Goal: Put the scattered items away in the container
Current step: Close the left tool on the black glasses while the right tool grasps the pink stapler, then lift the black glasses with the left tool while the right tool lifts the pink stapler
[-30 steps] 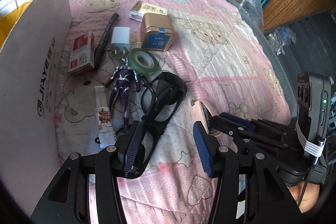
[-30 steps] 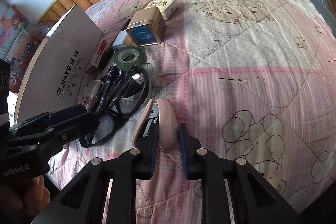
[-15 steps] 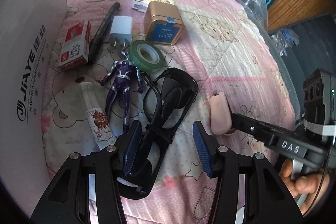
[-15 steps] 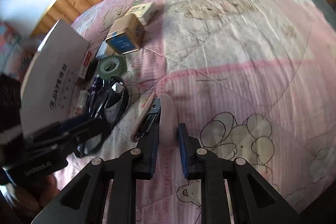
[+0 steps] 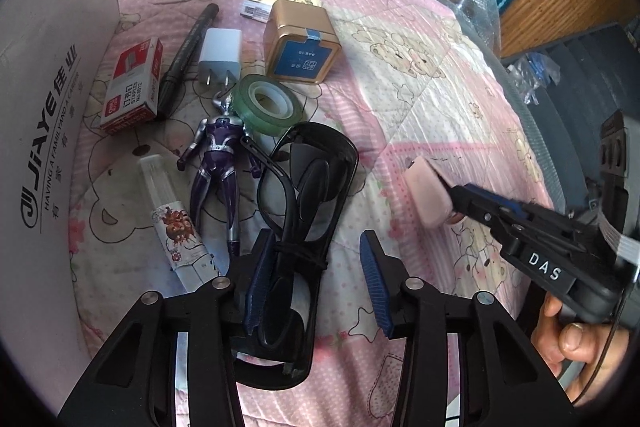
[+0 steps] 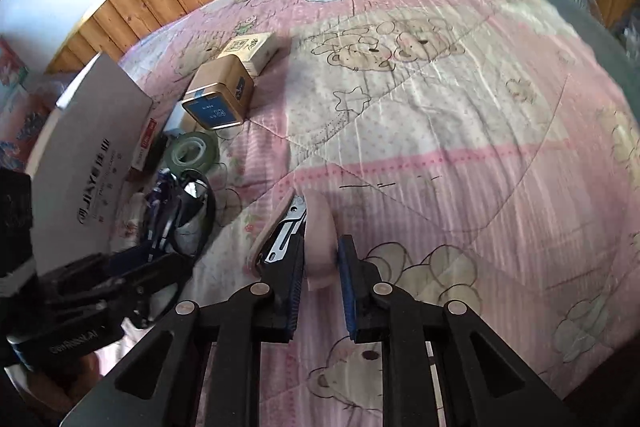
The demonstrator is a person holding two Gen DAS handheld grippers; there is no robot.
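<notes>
Pink folding nail clipper (image 6: pixel 318 239) is pinched tight in the right gripper (image 6: pixel 320 267). At nine o'clock, the left gripper (image 5: pixel 316 283) has just been closing around black plastic sunglasses (image 5: pixel 304 203), not squeezing yet, so both can go in together.

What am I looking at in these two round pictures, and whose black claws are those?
There is no robot. A person holds a two-finger gripper in each hand, and a fisheye camera on each looks forward along its fingers, hence the round pictures.

The left view shows the left gripper with black glasses between its jaws, which have just been closing; the right pad does not press on them yet. The right gripper comes in from the right, and a hand shows at its handle.

The right view shows the right gripper shut on a pink clipper.

On the pink quilt lie a tape roll, a toy figure, a gold tin, a charger, a pen, a staples box and a tube. The white box at the left is probably the container.
</notes>
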